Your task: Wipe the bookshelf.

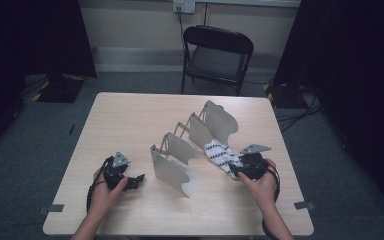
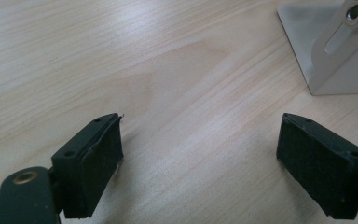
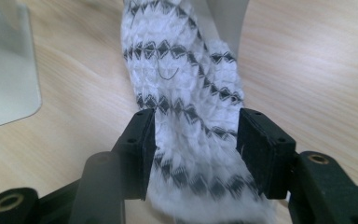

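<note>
Both forearms come in from the near edge. The left gripper [image 1: 136,180] lies low, its fingers [image 2: 91,165] spread wide apart. The right gripper [image 1: 236,172] points away from the person, its fingers [image 3: 142,149] parted about halfway, the hand wrapped round its body.

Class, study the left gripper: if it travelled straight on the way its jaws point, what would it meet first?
Probably the bare table, since the open left gripper looks down onto it. The grey metal rack stands off to the right of that line; depth is hard to judge.
</note>
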`<state>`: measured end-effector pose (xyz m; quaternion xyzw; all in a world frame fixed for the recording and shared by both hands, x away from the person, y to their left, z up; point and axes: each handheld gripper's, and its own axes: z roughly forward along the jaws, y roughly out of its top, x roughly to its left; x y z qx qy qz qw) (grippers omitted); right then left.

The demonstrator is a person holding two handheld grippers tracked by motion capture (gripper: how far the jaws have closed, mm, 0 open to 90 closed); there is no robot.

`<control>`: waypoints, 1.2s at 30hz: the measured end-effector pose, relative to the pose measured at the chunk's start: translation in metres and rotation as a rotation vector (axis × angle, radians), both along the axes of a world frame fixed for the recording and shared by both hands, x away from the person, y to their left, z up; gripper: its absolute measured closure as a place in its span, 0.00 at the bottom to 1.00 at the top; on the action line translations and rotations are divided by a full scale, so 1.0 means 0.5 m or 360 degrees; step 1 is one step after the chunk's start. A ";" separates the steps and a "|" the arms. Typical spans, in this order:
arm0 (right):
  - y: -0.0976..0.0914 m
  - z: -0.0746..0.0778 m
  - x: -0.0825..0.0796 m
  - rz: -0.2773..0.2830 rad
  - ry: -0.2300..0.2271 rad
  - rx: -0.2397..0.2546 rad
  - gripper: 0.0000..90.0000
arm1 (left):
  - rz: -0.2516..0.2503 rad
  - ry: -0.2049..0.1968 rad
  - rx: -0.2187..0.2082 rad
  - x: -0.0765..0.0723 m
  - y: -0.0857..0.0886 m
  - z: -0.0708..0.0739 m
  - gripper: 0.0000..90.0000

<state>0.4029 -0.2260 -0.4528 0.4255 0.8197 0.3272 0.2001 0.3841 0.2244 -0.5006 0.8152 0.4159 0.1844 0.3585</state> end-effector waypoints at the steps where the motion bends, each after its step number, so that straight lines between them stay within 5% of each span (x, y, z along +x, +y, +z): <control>1: -0.005 0.004 -0.006 -0.0001 -0.0004 0.0004 0.52 | 0.0000 0.0000 0.0000 0.000 0.000 0.000 0.15; 6: -0.022 -0.018 -0.019 -0.0007 0.0075 -0.0072 0.69 | -0.0002 0.0002 -0.0001 0.000 0.000 0.000 0.15; 11: -0.006 -0.039 0.004 -0.0007 0.0106 -0.0050 0.85 | -0.0002 0.0002 -0.0001 0.000 0.000 0.000 0.15; 17: 0.040 -0.031 0.046 0.0029 0.0080 -0.0127 0.87 | -0.0002 0.0003 0.0000 0.000 0.000 0.000 0.15; 27: 0.088 -0.040 0.105 0.0046 0.0065 -0.0150 0.84 | -0.0002 0.0002 0.0000 0.000 0.000 0.000 0.15; 36: 0.091 -0.050 0.110 0.0029 0.0057 -0.0091 0.84 | -0.0002 0.0002 0.0000 0.000 0.000 0.000 0.15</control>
